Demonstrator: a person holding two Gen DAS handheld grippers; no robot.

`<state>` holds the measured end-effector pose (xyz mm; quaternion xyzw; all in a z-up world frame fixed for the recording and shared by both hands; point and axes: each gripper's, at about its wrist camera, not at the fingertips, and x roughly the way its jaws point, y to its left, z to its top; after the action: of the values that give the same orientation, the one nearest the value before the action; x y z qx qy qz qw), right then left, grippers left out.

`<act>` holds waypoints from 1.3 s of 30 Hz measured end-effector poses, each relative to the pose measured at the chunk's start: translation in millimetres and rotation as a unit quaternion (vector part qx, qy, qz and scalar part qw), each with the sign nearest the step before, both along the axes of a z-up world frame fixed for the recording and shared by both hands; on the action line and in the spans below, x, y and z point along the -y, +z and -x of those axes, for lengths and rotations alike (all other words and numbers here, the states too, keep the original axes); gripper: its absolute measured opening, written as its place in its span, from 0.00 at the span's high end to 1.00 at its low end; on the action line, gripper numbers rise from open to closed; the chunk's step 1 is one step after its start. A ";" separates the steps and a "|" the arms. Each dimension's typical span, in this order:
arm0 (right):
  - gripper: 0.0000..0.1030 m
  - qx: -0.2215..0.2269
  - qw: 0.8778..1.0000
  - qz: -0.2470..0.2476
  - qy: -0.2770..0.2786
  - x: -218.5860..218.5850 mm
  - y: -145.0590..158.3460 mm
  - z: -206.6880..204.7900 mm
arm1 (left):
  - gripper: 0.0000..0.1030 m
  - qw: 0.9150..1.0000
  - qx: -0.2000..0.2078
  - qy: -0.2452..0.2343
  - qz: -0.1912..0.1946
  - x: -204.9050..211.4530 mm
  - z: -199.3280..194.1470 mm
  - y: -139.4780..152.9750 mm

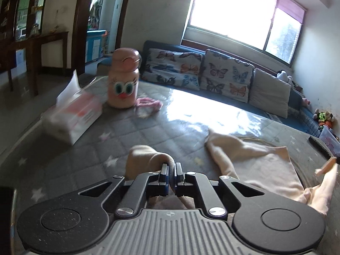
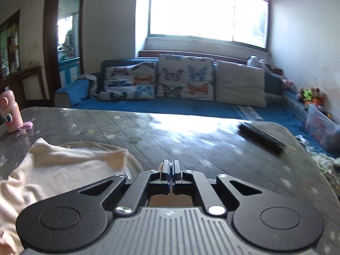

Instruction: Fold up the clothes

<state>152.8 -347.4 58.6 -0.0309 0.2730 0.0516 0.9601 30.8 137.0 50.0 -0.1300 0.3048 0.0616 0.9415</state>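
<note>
Cream garment (image 1: 255,159) lay on the grey quilted surface (image 1: 148,131), its long axis running from 9 to 3 o'clock. Left tongs (image 1: 170,166) clenched one bunched end; right tongs (image 2: 170,163) clamped a cream edge.

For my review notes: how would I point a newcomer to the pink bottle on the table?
Start at the grey quilted star-print table cover. At its far left end, beside a white-and-pink tissue pack, stands the pink plastic bottle, with a small pink cloth at its foot. Its cartoon face of big green eyes and lashes is unmistakable.
</note>
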 end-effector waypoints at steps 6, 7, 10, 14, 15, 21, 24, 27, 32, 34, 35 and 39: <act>0.99 -0.020 0.999 -0.010 -0.038 30.8 -14.7 42.4 | 0.95 1.000 -0.025 0.002 0.008 -8.3 22.2 -9.4; 0.99 -0.026 0.999 -0.012 -0.043 33.9 -18.0 45.4 | 0.95 1.000 -0.031 0.003 0.005 -8.2 24.1 -11.1; 0.99 -0.050 0.997 -0.017 -0.058 45.5 -31.4 56.8 | 0.95 0.999 -0.043 -0.002 0.005 -8.6 26.9 -14.2; 0.98 -0.071 0.995 -0.015 -0.073 54.4 -41.0 61.9 | 0.92 0.998 -0.056 -0.005 -0.012 -3.5 27.6 -14.9; 0.96 -0.073 0.994 -0.018 -0.074 56.7 -41.4 62.0 | 0.90 0.998 -0.055 -0.011 -0.020 -0.5 29.3 -13.4; 0.89 -0.069 0.996 -0.020 -0.058 58.3 -37.2 65.1 | 0.81 0.996 -0.035 -0.058 -0.058 20.6 41.2 -1.7; 0.66 -0.066 0.997 -0.016 -0.045 50.1 -36.3 58.7 | 0.72 0.994 -0.026 -0.088 -0.062 37.0 42.7 2.0; 0.62 -0.063 0.998 -0.008 -0.027 38.4 -38.0 50.5 | 0.72 0.990 -0.025 -0.123 -0.057 57.6 36.0 0.8; 0.47 -0.070 0.997 0.034 -0.004 14.8 -50.7 33.0 | 0.72 0.983 -0.032 -0.178 -0.044 96.6 16.9 -7.5; 0.46 -0.070 0.996 0.054 -0.004 9.2 -56.1 29.3 | 0.71 0.978 -0.032 -0.203 -0.043 114.5 9.8 -10.5; 0.46 -0.070 0.995 0.064 -0.006 7.8 -60.4 27.2 | 0.71 0.975 -0.032 -0.215 -0.045 123.4 6.6 -12.3; 0.56 -0.062 0.995 0.079 -0.020 13.6 -65.6 27.4 | 0.68 0.964 -0.040 -0.258 -0.048 154.8 -7.2 -21.9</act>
<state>125.4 -360.9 -7.1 -0.0980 0.3355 0.0123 0.9369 37.9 -17.8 28.1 0.0011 0.3618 -0.1639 0.9178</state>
